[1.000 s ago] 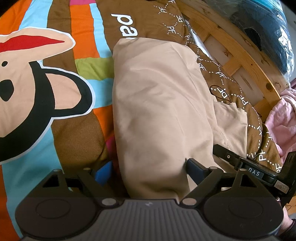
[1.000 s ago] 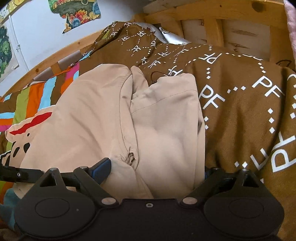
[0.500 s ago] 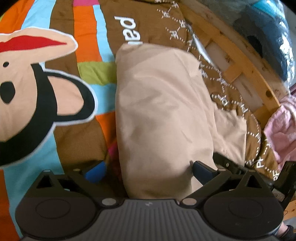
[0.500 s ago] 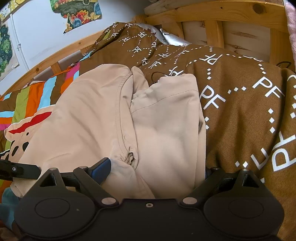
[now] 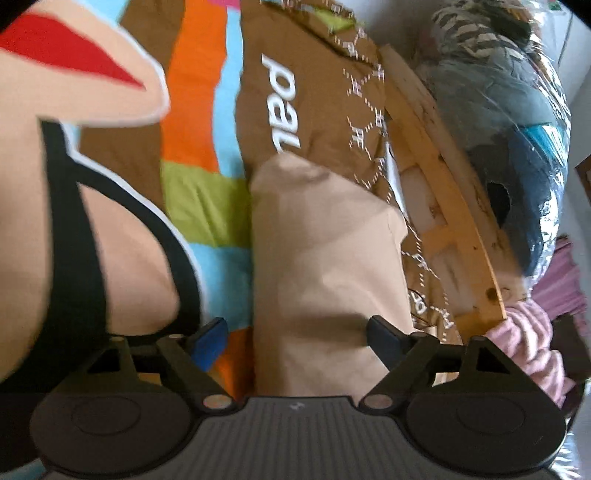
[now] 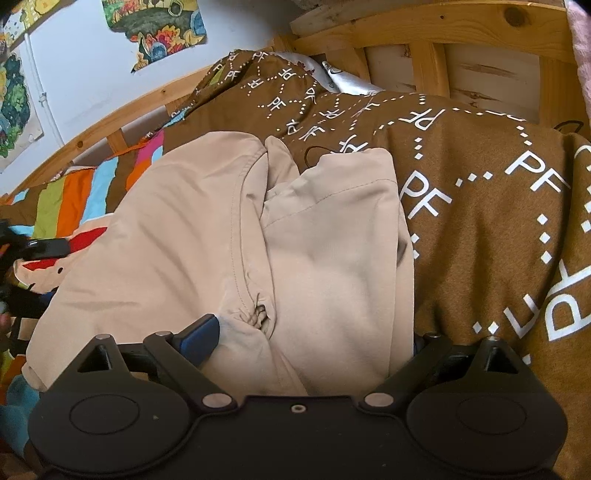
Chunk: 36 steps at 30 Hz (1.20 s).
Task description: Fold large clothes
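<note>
Lying lengthwise on the bed, the beige garment (image 5: pixel 325 266) is folded into a long strip on the colourful cartoon bedspread (image 5: pixel 122 229), its far edge ending just below the white lettering on the brown blanket (image 5: pixel 310 110). The left gripper (image 5: pixel 295 338) has its fingers spread wide, one blue-tipped finger (image 5: pixel 207 338) off the garment's left edge over the bedspread, the other at its right edge. The right gripper (image 6: pixel 306 334) is also spread wide across the garment's (image 6: pixel 236 236) near end; its left finger (image 6: pixel 197 338) rests on the cloth, the right one is hidden behind the fabric edge. Along the right side the wooden bed rail (image 6: pixel 436 33) stands close; the bedspread to the left is open.
</note>
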Each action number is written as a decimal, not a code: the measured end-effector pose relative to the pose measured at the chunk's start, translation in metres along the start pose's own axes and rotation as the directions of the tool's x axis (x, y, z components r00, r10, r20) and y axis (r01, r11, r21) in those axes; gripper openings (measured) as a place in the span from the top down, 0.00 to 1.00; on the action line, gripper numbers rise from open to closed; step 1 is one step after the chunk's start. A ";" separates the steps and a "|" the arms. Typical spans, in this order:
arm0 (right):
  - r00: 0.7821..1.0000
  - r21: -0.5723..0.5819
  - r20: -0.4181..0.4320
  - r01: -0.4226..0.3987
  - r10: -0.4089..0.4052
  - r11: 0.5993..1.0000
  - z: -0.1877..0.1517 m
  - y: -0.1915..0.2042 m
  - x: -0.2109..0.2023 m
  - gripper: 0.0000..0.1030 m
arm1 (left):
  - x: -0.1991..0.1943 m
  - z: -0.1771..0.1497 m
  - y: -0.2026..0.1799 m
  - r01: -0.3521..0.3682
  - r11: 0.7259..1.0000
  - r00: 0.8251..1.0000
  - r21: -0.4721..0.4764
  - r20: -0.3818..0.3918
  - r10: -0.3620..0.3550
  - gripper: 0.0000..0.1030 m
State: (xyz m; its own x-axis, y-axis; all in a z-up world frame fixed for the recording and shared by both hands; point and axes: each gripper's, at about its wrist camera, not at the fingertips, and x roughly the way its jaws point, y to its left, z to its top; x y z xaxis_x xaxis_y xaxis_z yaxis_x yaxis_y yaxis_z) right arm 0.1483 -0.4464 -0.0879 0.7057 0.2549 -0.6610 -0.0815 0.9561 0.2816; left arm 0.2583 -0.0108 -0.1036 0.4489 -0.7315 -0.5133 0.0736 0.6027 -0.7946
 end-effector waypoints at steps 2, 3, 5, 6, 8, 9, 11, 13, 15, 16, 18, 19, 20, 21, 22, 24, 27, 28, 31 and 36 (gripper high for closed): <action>1.000 -0.001 0.014 -0.012 0.012 1.000 -0.001 -0.002 -0.001 0.11 | 0.010 0.003 0.001 0.030 0.999 0.999 -0.012 -0.029 -0.030 0.17; 1.000 0.002 0.022 -0.020 0.020 1.000 -0.002 -0.003 -0.003 0.13 | 0.016 0.004 -0.001 0.024 1.000 0.999 -0.013 -0.046 -0.024 0.17; 0.999 0.012 0.037 -0.034 0.033 0.999 -0.003 -0.006 -0.005 0.17 | 0.024 0.007 -0.006 0.024 1.000 0.997 -0.014 -0.067 -0.024 0.16; 0.998 0.019 0.042 -0.044 0.043 0.999 -0.003 -0.008 -0.007 0.18 | 0.028 0.006 -0.010 0.016 1.000 0.997 -0.011 -0.077 -0.016 0.16; 0.997 0.024 0.043 -0.059 0.058 0.998 -0.002 -0.009 -0.008 0.22 | 0.033 0.006 -0.026 -0.044 0.998 0.995 0.039 -0.084 0.047 0.17; 0.997 0.024 0.042 -0.064 0.063 0.998 -0.002 -0.009 -0.007 0.25 | 0.032 0.004 -0.032 -0.071 0.996 0.994 0.059 -0.082 0.076 0.21; 0.996 0.022 0.040 -0.075 0.074 0.997 -0.001 -0.008 -0.007 0.32 | 0.030 0.002 -0.046 -0.135 0.988 0.988 0.075 -0.069 0.140 0.27; 0.996 0.018 0.032 -0.089 0.089 0.996 0.000 -0.004 -0.006 0.44 | 0.026 -0.002 -0.062 -0.186 0.976 0.980 0.113 -0.043 0.192 0.31; 0.996 0.007 0.029 -0.090 0.090 0.996 0.003 -0.001 -0.007 0.55 | 0.019 -0.007 -0.082 -0.223 0.959 0.974 0.177 -0.006 0.228 0.35; 0.995 0.005 0.030 -0.092 0.092 0.996 0.005 0.001 -0.008 0.58 | 0.016 -0.009 -0.091 -0.231 0.951 0.972 0.206 0.010 0.234 0.36; 0.993 0.025 0.051 -0.112 0.111 0.993 0.007 0.000 -0.014 0.70 | 0.008 -0.013 -0.107 -0.230 0.936 0.973 0.266 0.039 0.228 0.40; 0.989 0.031 0.069 -0.134 0.132 0.990 0.009 0.001 -0.019 0.72 | 0.003 -0.014 -0.112 -0.223 0.932 0.975 0.287 0.050 0.218 0.40; 0.985 0.020 0.082 -0.155 0.153 0.988 0.011 0.004 -0.023 0.76 | -0.002 -0.013 -0.119 -0.221 0.926 0.975 0.307 0.067 0.210 0.41; 0.979 -0.005 0.092 -0.182 0.182 0.983 0.015 0.010 -0.026 0.78 | -0.009 -0.012 -0.122 -0.223 0.921 0.975 0.318 0.085 0.206 0.41; 0.973 -0.044 0.094 -0.206 0.209 0.978 0.018 0.020 -0.029 0.79 | -0.018 -0.011 -0.124 -0.229 0.918 0.973 0.325 0.105 0.206 0.41; 0.971 -0.101 0.099 -0.207 0.217 0.973 0.024 0.038 -0.028 0.80 | -0.036 -0.004 -0.124 -0.253 0.908 0.965 0.334 0.152 0.213 0.41; 0.956 -0.127 0.133 -0.246 0.262 0.961 0.036 0.061 -0.020 0.82 | -0.073 0.014 -0.118 -0.306 0.898 0.941 0.317 0.241 0.236 0.42; 0.950 -0.150 0.143 -0.257 0.278 0.955 0.042 0.069 -0.016 0.82 | -0.085 0.021 -0.115 -0.329 0.894 0.930 0.304 0.269 0.251 0.42; 0.924 -0.243 0.151 -0.309 0.350 0.920 0.063 0.105 0.002 0.82 | -0.116 0.045 -0.099 -0.397 0.880 0.893 0.260 0.329 0.305 0.41; 0.893 -0.307 0.132 -0.376 0.431 0.874 0.086 0.166 0.049 0.82 | -0.130 0.074 -0.050 -0.505 0.842 0.842 0.191 0.322 0.432 0.40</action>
State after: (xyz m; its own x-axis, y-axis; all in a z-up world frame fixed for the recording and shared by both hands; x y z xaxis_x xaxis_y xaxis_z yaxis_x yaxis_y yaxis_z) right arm 0.2299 -0.2881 -0.0139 0.6880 0.6201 -0.3770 -0.5526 0.7844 0.2816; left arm 0.2624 0.0774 0.0272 0.6966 -0.2530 -0.6714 0.0051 0.9375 -0.3480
